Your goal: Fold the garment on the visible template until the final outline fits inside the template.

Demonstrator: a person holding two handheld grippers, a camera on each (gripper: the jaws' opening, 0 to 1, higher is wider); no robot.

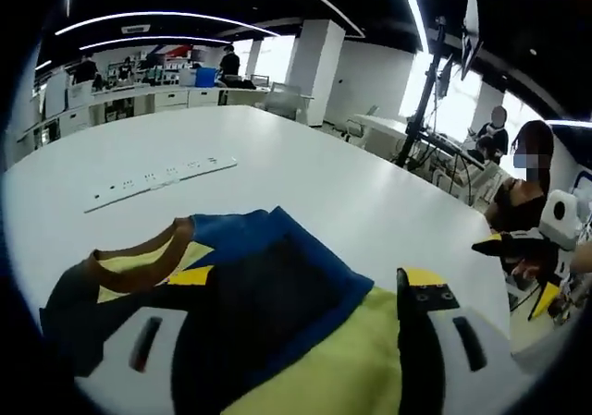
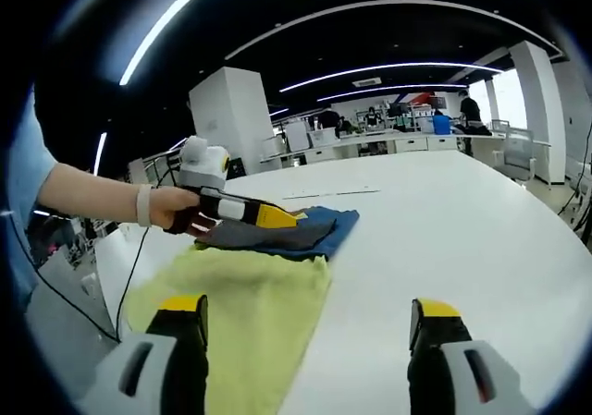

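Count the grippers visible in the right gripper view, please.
2: the right gripper at the bottom, jaws apart; the left gripper at left, over the garment.

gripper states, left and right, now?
Left gripper: over the garment; grip cannot be told.
Right gripper: open, holding nothing.

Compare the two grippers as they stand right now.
1. In the right gripper view, the left gripper sits over the folded garment, jaws together at its dark part; the right gripper has its jaws wide apart.
2. The left gripper lies among cloth; the right gripper has one jaw over the yellow cloth and one over the bare white table.
Both have yellow-tipped black jaws on white bodies.
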